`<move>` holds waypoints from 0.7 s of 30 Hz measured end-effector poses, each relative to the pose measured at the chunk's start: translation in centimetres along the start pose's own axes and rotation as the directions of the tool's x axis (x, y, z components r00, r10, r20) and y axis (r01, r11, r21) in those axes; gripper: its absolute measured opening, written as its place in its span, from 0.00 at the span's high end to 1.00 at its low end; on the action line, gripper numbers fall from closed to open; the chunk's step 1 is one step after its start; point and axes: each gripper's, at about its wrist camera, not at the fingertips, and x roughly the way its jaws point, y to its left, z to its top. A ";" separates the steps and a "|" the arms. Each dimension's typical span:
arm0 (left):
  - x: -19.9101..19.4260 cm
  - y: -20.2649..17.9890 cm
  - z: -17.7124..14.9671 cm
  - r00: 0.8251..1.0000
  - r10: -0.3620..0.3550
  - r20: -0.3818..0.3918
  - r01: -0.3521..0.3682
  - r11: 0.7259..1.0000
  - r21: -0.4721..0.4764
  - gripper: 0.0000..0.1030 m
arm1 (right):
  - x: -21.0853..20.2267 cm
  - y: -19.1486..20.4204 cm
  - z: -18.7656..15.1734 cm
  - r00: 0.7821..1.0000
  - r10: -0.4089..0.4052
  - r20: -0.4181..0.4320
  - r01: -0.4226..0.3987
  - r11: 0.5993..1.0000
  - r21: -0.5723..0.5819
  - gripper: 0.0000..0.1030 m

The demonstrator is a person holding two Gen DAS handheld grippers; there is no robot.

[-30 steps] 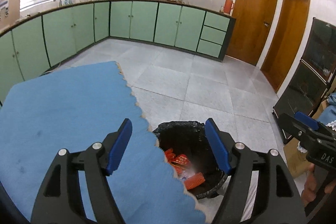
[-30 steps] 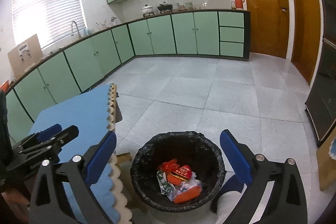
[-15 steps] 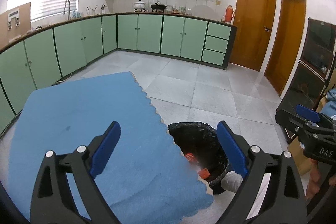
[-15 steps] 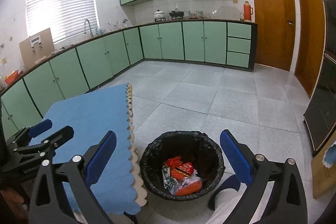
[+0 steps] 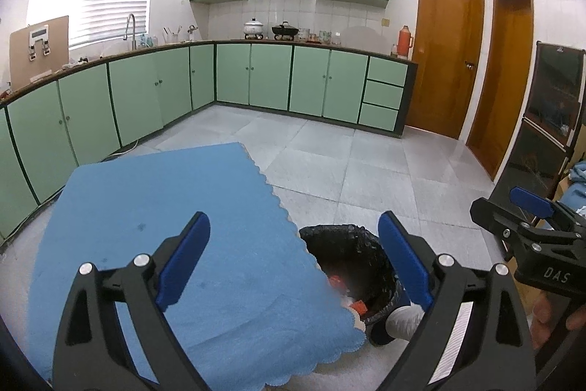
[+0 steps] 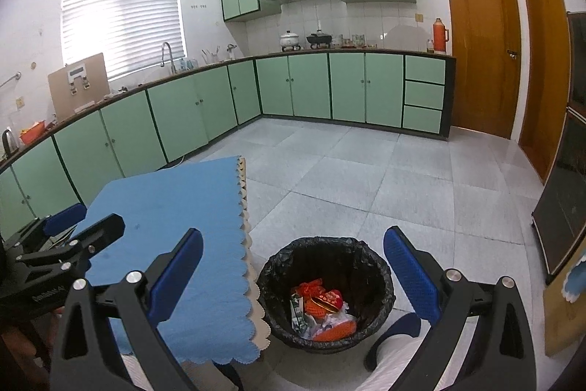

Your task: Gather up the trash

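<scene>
A black-lined trash bin [image 6: 326, 292] stands on the floor beside the table with the blue cloth [image 6: 168, 226]. Red and white wrappers [image 6: 322, 306] lie inside it. In the left wrist view the bin [image 5: 351, 262] is partly hidden behind the cloth's edge [image 5: 183, 226]. My left gripper [image 5: 293, 259] is open and empty, above the cloth's right edge. My right gripper [image 6: 293, 277] is open and empty, above the bin. Each gripper also shows in the other's view: the right one [image 5: 527, 218] at the right, the left one [image 6: 73, 229] at the left.
Green kitchen cabinets [image 6: 329, 90] run along the left and far walls. Two wooden doors [image 6: 483, 46] are at the far right. A dark glass cabinet [image 5: 549, 120] stands at the right. Grey tiled floor [image 6: 366, 178] lies beyond the bin. A person's foot [image 6: 395, 347] is beside the bin.
Both grippers have risen and drawn back from the bin, so the views tilt up toward the kitchen. The left gripper's jaws have opened wider.
</scene>
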 end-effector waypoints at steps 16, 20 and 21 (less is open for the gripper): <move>-2.8 0.6 -0.5 0.999 0.014 0.049 -0.014 1.000 -0.004 0.12 | -2.1 1.3 0.1 0.999 0.016 0.050 -0.014 0.999 -0.032 0.06; -3.4 0.7 -0.6 0.998 0.020 0.060 -0.020 1.000 0.001 0.12 | -2.7 1.8 0.0 0.998 0.021 0.059 -0.019 0.999 -0.041 0.06; -3.6 0.7 -0.7 0.998 0.023 0.064 -0.023 1.000 0.003 0.12 | -2.7 1.8 0.0 0.998 0.022 0.061 -0.019 0.999 -0.043 0.06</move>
